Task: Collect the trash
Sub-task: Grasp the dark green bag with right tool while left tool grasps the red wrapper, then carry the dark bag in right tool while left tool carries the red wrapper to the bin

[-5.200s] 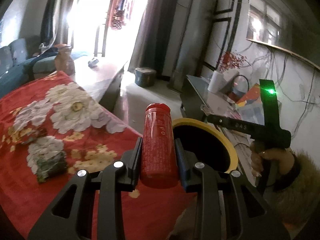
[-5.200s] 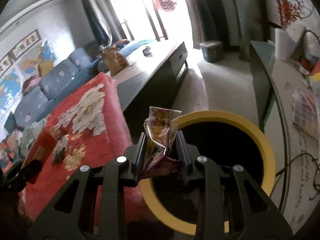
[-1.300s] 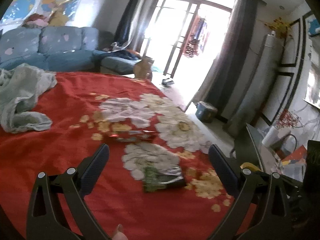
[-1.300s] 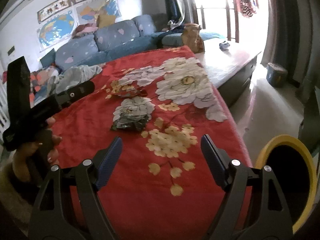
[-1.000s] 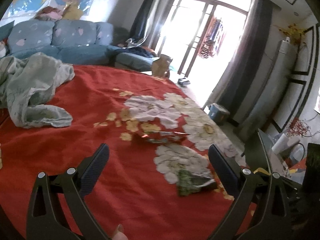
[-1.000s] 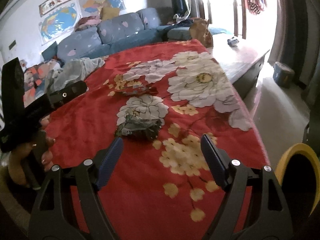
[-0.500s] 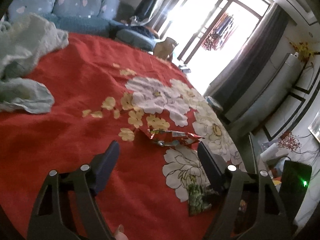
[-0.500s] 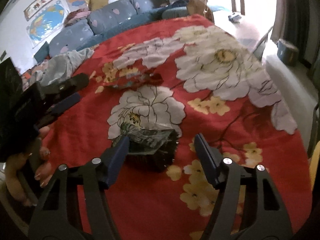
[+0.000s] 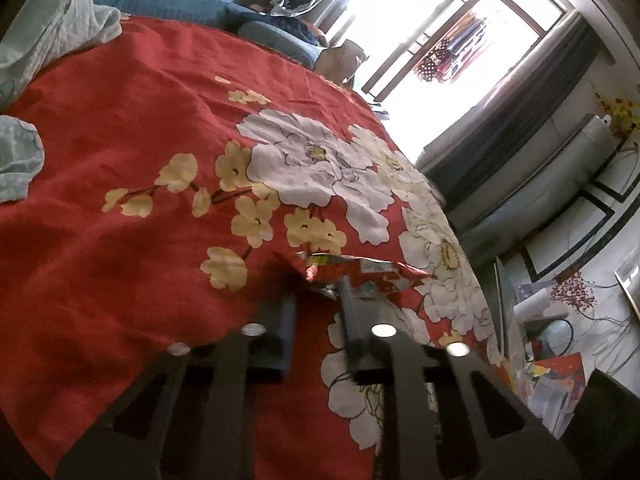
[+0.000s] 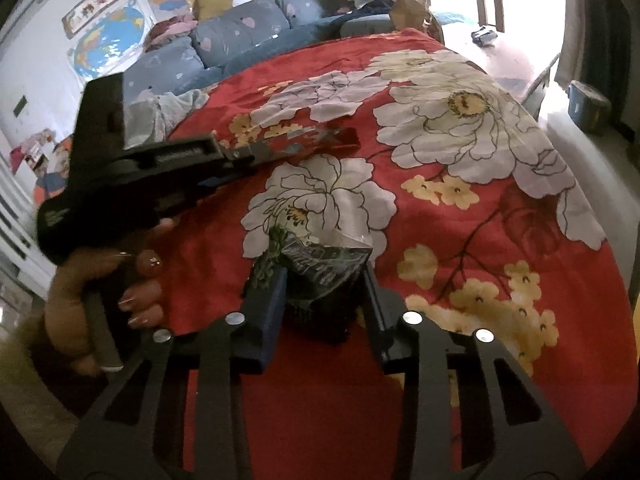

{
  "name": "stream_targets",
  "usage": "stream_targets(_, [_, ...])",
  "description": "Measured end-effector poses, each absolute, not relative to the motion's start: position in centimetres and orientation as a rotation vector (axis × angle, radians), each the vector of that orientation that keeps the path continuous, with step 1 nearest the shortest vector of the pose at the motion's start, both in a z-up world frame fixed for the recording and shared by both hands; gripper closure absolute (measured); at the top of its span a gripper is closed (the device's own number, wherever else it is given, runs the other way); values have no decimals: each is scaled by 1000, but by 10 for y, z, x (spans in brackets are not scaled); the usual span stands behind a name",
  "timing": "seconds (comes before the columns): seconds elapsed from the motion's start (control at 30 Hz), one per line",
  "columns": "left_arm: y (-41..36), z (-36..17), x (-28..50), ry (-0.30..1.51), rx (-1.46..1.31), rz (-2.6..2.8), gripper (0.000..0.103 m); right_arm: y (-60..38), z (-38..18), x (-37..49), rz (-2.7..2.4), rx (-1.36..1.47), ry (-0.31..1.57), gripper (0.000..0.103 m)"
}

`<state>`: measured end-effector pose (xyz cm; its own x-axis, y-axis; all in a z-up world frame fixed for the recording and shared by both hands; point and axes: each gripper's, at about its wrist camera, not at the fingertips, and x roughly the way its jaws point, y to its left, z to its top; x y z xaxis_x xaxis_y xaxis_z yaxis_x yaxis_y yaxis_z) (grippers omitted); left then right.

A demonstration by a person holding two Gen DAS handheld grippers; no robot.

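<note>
Green wrapper [image 10: 320, 270] sits between closing jaws of tilted-down right gripper [image 10: 324, 300].

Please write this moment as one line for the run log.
left hand-held gripper: closing on red wrapper | right hand-held gripper: closing around green wrapper | both wrappers on red floral blanket

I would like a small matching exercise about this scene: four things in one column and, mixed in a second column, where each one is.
Things:
1. red snack wrapper
2. dark green snack wrapper
3. pale green cloth
4. world map

Places:
a. on the wall behind the sofa
b. crumpled at the far edge of the red floral blanket
c. between the fingers of the right gripper, whose jaws are closing
d. at the tips of the left gripper, whose jaws are closing

Pairs: 1-d, 2-c, 3-b, 4-a
</note>
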<state>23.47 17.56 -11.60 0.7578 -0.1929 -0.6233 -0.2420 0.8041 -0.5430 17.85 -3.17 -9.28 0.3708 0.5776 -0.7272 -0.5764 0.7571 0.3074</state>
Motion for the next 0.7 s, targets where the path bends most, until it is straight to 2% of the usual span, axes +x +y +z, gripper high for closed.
stream_targets(0.2, [171,-109,230,697,-617,23,98,-42,-86,168,754,0,923,79])
stream_targets(0.7, [117,-63,201,613,-459,-76,100,-113,-44,173,650,54,808,80])
